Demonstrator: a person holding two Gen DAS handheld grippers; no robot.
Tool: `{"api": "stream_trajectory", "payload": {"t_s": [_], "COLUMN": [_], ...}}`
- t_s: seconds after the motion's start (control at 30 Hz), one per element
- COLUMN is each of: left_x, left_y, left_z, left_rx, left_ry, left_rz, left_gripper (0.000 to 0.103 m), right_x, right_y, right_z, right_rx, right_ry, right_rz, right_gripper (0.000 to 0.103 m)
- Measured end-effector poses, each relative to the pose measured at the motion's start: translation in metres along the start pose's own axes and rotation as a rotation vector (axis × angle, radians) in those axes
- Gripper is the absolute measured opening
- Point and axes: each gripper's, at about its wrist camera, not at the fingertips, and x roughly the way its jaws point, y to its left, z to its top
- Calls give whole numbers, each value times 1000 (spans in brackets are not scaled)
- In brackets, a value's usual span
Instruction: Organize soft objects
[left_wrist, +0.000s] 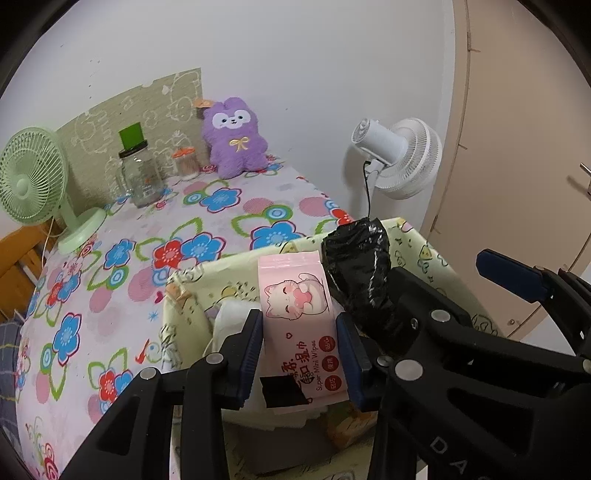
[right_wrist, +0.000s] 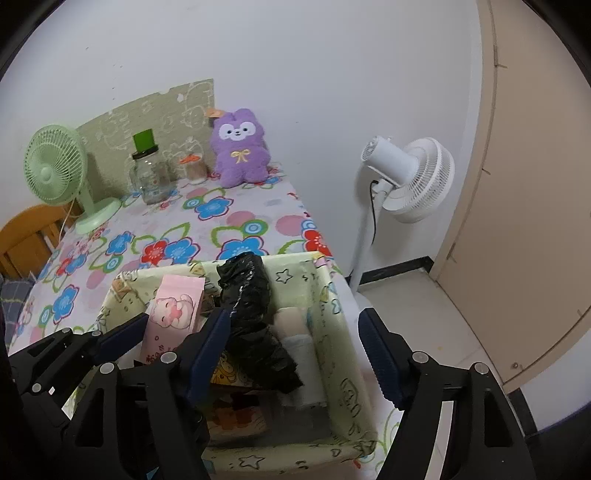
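Left wrist: wipes pack (left_wrist: 301, 325) clamped upright in left gripper (left_wrist: 301, 350), directly above bin (left_wrist: 192, 284); right gripper (right_wrist: 291, 350) wide, empty.

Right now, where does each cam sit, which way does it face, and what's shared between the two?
Left wrist: on the left gripper, looking forward and down into the green fabric bin; its fingers clamp the pink wipes pack, and the right gripper's fingers cross in at right.
Right wrist: on the right gripper, jaws open, same heading, over the bin; the black bag roll lies between its fingers, left gripper at left.
Shared: bin, wipes pack, black roll, purple plush, both fans.
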Motion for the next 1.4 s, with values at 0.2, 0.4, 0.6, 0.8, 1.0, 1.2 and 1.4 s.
{"api": "stream_trajectory", "payload": {"t_s": [0.2, 0.4, 0.6, 0.8, 1.0, 1.2, 1.4], "left_x": [1, -4, -17, -36, -56, -78, -102], "left_y": [-2, 6, 13, 26, 43, 63, 82], "left_z": [1, -2, -8, -13, -19, -27, -35], "left_rx": [13, -2, -3, -20, -43, -78, -114], "left_ry": [-14, 3, -6, -34, -68, -97, -129], "left_rz": [9, -13, -3, 25, 46, 68, 103], "left_gripper": [62, 81, 87, 92, 95, 97, 99], "right_x": [4, -2, -12, -26, -43, -61, -81], "right_y": [-5, 1, 14, 27, 43, 60, 79], "right_z": [0, -2, -5, -6, -7, -8, -9], "right_rx": [20, 19, 1, -1, -14, -27, -55], "right_ry": [12, 6, -3, -20, -51, -80, -112], "right_rz": [2, 0, 10, 15, 28, 46, 66], "right_gripper": [76, 76, 76, 78, 81, 87, 87]}}
